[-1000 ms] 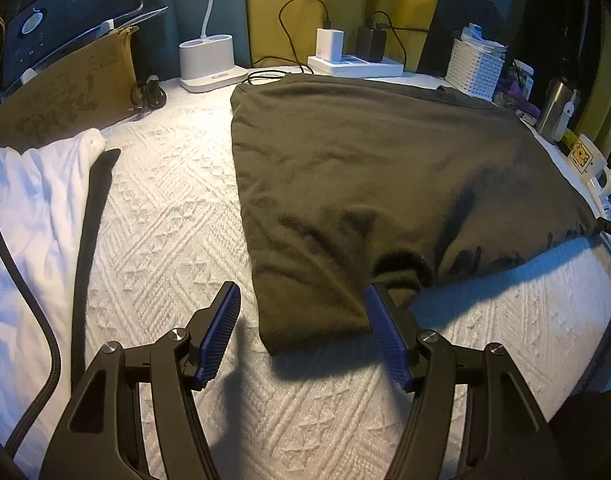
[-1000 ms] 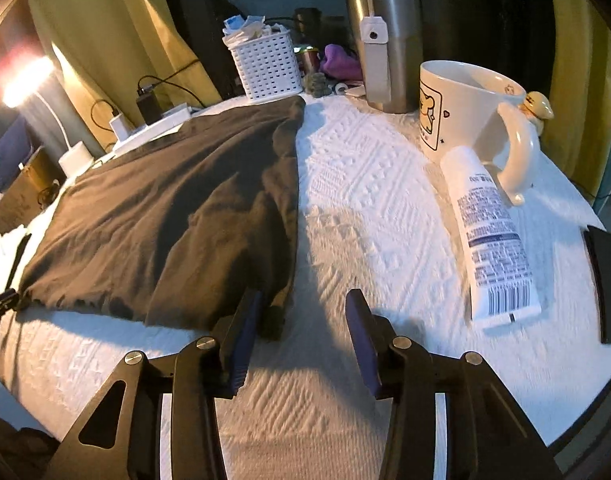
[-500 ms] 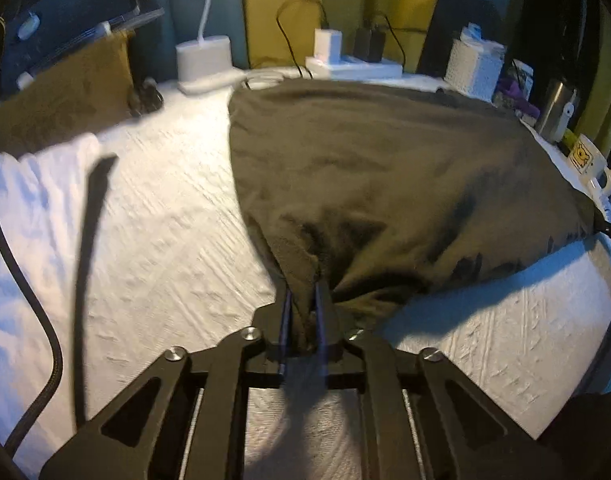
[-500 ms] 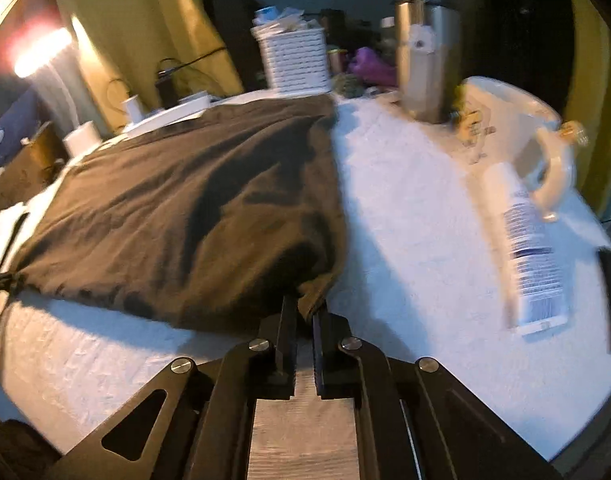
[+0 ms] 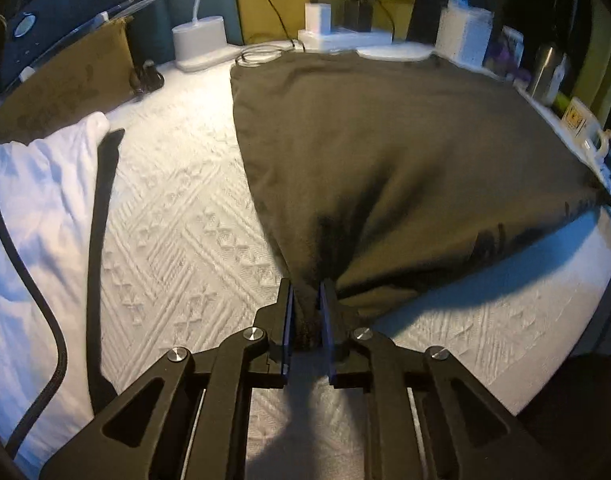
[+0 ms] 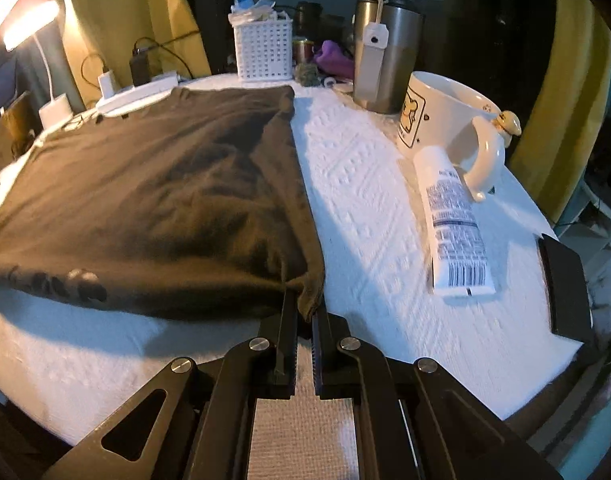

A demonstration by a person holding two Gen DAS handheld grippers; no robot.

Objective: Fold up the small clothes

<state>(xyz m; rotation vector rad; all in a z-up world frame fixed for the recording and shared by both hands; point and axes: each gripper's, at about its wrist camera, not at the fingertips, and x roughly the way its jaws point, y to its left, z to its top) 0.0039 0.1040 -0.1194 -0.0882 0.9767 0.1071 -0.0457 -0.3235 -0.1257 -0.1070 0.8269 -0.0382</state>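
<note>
From the left wrist view, the left gripper (image 5: 305,304) has a bunched near corner of the dark shirt (image 5: 385,152) between its fingers (image 5: 286,312); they stand narrow and are easing apart slightly, though the cloth is still pinched and drawn up into a peak there. The shirt spreads flat over the white textured cover on the tabletop (image 5: 177,216). Only this view shows the white cloth (image 5: 37,208) to the left, a black cable (image 5: 29,280) across it, the cardboard box (image 5: 65,80) and the white charger base (image 5: 199,42) at the back.

From the right wrist view, the right gripper (image 6: 304,312) is clamped tight on the shirt's (image 6: 153,184) other near corner, at its right edge. Only here do I see a white tube (image 6: 453,216) lying flat on the cover, well apart from the shirt, with a mug (image 6: 445,116) touching its far end. Behind them stand a steel tumbler (image 6: 385,52) and a white basket (image 6: 263,46). A dark flat object (image 6: 565,284) sits at the right edge.
</note>
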